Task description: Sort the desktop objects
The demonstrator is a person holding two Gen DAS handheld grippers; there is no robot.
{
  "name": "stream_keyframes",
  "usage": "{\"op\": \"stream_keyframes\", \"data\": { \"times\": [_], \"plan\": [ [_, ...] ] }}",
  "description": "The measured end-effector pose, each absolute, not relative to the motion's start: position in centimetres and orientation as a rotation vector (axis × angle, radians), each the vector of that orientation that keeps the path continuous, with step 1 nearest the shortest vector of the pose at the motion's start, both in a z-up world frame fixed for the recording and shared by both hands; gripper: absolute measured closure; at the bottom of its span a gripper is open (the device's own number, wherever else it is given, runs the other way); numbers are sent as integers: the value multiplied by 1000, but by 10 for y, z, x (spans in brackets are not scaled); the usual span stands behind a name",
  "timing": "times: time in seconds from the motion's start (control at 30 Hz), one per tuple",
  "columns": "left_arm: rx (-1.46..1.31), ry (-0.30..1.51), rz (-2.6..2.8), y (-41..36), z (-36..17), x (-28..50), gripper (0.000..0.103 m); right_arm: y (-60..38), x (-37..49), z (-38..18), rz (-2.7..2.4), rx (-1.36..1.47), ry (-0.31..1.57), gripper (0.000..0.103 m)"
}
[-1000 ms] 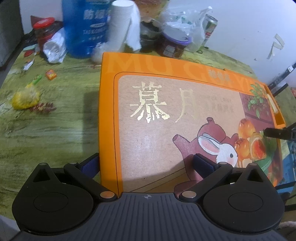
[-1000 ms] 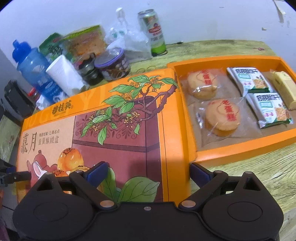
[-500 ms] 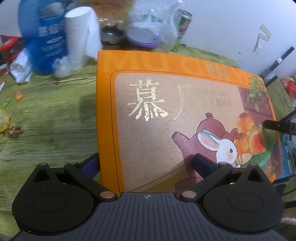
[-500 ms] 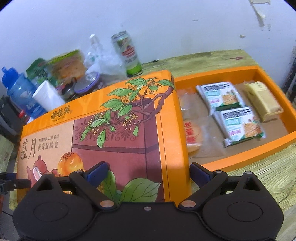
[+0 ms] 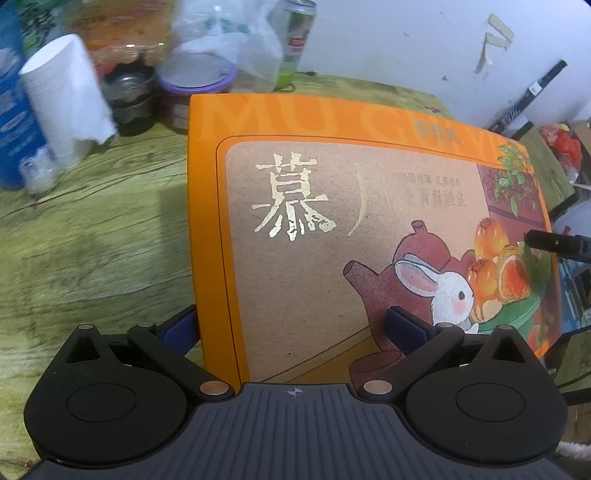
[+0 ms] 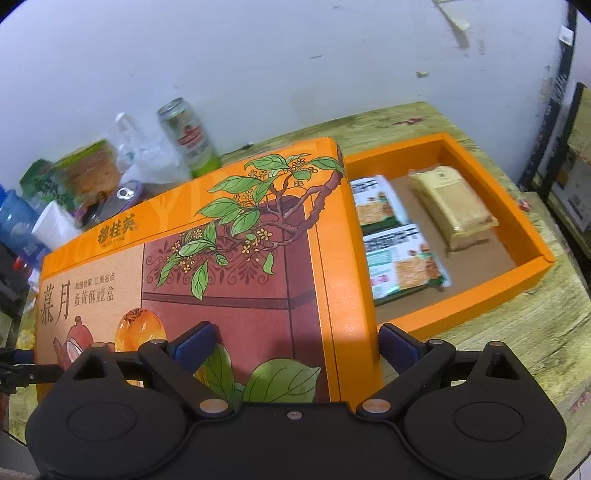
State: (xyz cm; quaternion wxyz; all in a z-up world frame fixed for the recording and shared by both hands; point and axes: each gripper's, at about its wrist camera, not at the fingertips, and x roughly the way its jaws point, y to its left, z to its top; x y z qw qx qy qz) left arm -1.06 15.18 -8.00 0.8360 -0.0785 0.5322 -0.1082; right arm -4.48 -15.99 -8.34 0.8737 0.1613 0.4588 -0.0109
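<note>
White wall behind, green-tinted wood-grain table (image 6: 524, 332) below, clutter pushed to the far edge. We have the orange gift-box lid (image 5: 332, 229) carried flat between both tools: the left gripper (image 5: 295, 325) straddles the lid's left end, one blue pad (image 5: 181, 328) outside the edge and the other over the printed face; the right gripper (image 6: 295, 341) straddles the right end the same way. Both sets of fingers stand fairly wide with the lid's edge between them; whether the pads truly press on the cardboard we cannot tell. Against half a second ago, the lid has slid further across the open orange tray (image 6: 532, 266) ahead of the right fingers: the round pastries are now covered, leaving only two green snack packets (image 6: 402, 266) and a yellow wrapped bar (image 6: 454, 206) exposed. In the left view the paper-cup stack (image 5: 66, 99) and green can (image 5: 295, 33), beyond the left fingertips, have shifted leftward and blurred, consistent with travel toward the tray. Our judgement: closing the box is roughly two-thirds done. Remaining: carry the lid over the uncovered end, square its edges with the tray walls, lower evenly. Risk: skewed lid catching a wall.
</note>
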Motion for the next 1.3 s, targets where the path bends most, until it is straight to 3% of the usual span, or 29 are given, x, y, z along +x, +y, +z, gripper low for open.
{"op": "stream_keyframes", "data": {
  "times": [1.3],
  "plan": [
    [-148,1158,-222,11,-95,58,0,-334,12,-87,-5,334,963,7]
  ]
}}
